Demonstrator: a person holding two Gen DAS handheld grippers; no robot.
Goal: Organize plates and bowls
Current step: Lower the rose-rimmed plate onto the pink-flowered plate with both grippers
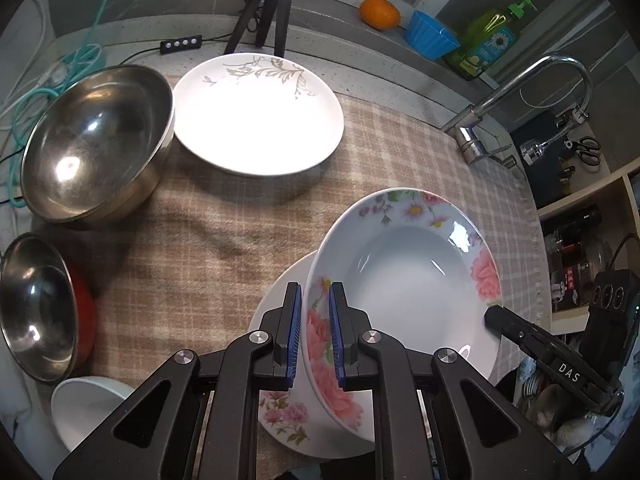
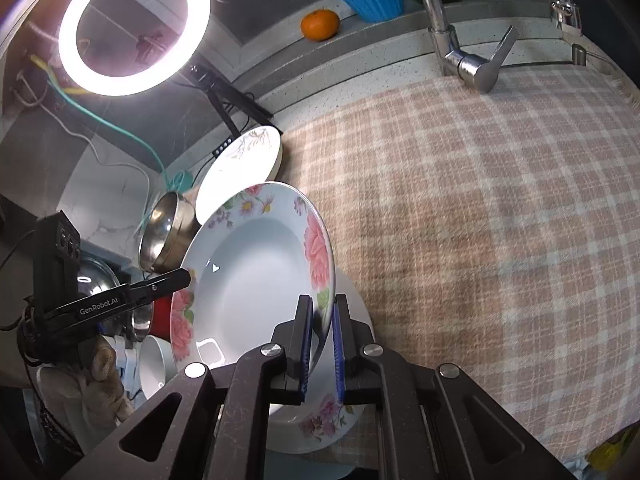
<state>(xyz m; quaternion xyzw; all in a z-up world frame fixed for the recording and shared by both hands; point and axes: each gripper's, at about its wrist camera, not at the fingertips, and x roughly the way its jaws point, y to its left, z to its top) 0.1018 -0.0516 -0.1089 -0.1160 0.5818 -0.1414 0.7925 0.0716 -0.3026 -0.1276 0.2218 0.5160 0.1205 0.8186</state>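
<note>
Two tools share one floral deep plate (image 1: 404,280), tilted above a second floral plate (image 1: 288,408) on the desk (image 1: 224,216); the left tool (image 1: 315,334) and right tool (image 2: 320,344) are each clamped on opposite rims; lower it level and centred, then release both sides together, lest it slide off.

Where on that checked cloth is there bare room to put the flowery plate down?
The checked cloth is bare from the faucet toward the near edge. A smaller patch lies between the white plate and the flowery plate. The side with the steel bowl is crowded.
</note>
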